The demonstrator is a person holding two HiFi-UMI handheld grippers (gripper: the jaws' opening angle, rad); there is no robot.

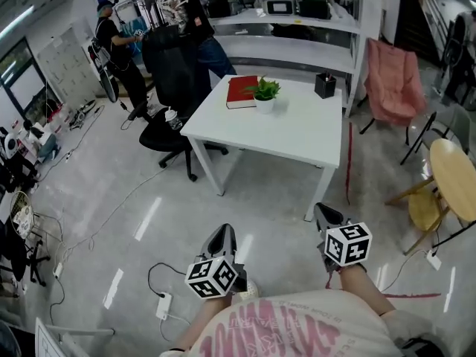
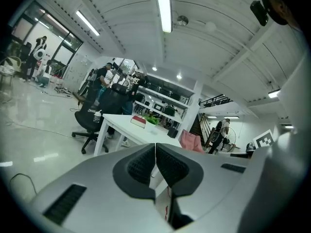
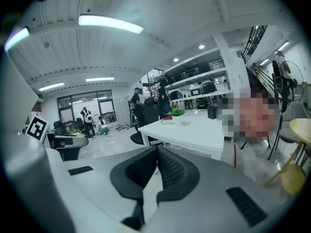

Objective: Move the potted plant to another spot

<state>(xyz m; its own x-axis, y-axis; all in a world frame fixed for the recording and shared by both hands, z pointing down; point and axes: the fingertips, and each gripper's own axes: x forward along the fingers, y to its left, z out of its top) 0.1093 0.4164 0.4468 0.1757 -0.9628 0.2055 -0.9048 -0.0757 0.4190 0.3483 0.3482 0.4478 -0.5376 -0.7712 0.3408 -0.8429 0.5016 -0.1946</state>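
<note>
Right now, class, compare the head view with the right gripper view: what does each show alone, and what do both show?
Head view only: the person's printed shirt and a power strip on the floor. Right gripper view only: the right tool seen from behind, its ribbed pads pressed together on nothing. Both: the white table with the potted plant beside the red book.

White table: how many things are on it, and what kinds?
Red book: 1
Potted plant: 1
Black container: 1
Total: 3
</note>
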